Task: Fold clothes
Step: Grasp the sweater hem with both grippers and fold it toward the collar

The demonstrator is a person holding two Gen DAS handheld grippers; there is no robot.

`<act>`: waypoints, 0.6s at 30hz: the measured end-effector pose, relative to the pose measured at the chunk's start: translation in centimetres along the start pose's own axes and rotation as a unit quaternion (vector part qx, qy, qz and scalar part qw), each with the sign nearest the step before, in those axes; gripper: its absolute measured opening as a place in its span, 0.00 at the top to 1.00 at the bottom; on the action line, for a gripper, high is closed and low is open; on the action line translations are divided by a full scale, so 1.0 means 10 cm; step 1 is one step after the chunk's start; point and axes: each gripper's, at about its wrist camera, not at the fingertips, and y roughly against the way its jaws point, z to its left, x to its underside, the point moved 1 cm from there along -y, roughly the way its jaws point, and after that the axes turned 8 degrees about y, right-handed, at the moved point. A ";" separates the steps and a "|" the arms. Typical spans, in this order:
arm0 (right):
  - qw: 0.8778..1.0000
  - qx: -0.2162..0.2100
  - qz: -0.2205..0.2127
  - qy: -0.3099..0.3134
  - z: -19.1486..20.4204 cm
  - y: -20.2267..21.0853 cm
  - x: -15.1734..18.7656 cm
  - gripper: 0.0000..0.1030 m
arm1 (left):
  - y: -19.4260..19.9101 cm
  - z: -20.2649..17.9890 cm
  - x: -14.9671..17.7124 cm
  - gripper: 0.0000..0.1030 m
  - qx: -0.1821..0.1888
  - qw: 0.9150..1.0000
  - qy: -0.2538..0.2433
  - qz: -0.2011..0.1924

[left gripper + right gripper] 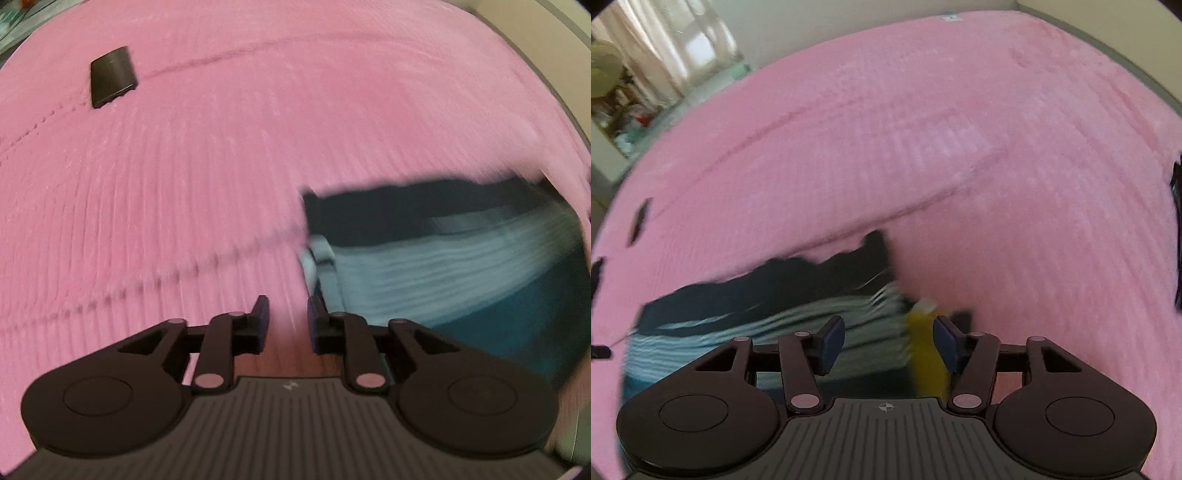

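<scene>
Left wrist view first: our left gripper (pixel 287 321) has its jaws parted by a narrow gap over the pink bedspread (pixel 221 147), holding nothing. A blurred striped garment (pixel 424 254), dark and pale blue, lies at right centre, and a dark flat object (pixel 112 76) rests at upper left. In the right wrist view, our right gripper (pixel 888 345) stands wide apart, gripping nothing, above the same garment at lower left, a yellow patch (pixel 927 354) between its fingers.
</scene>
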 end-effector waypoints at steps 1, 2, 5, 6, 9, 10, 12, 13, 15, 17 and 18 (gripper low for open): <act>1.000 -0.017 0.004 -0.002 0.08 0.05 0.08 0.45 | 0.10 -0.09 0.15 0.84 0.023 0.999 -0.024 0.005; 0.999 -0.037 0.012 -0.002 0.18 0.09 0.19 0.45 | 0.16 -0.18 0.30 0.84 0.047 0.998 -0.044 0.011; 0.995 -0.078 0.057 0.016 0.45 0.04 0.60 0.45 | 0.15 -0.43 0.73 0.84 0.101 0.989 -0.100 0.041; 0.994 -0.077 0.075 0.021 0.51 -0.02 0.75 0.45 | 0.07 -0.50 0.87 0.83 0.101 0.986 -0.119 0.058; 0.992 -0.051 0.114 -0.003 0.43 -0.12 1.09 0.45 | -0.22 -0.56 1.18 0.83 0.071 0.980 -0.149 0.108; 0.992 -0.043 0.117 -0.023 0.35 -0.10 1.17 0.45 | -0.25 -0.54 1.22 0.82 0.070 0.980 -0.147 0.111; 0.992 -0.030 0.112 -0.049 0.23 -0.01 1.23 0.45 | -0.22 -0.52 1.21 0.78 0.068 0.981 -0.142 0.110; 0.992 -0.015 0.115 -0.058 0.17 0.02 1.24 0.45 | -0.19 -0.51 1.19 0.77 0.065 0.981 -0.146 0.110; 0.989 0.000 0.125 -0.084 0.05 0.06 1.28 0.45 | -0.12 -0.53 1.17 0.77 0.058 0.979 -0.162 0.111; 0.984 0.022 0.135 -0.110 -0.04 0.11 1.29 0.45 | -0.05 -0.55 1.15 0.79 0.046 0.977 -0.180 0.106; 0.984 0.033 0.134 -0.109 -0.03 0.15 1.27 0.45 | 0.01 -0.57 1.14 0.79 0.042 0.977 -0.185 0.099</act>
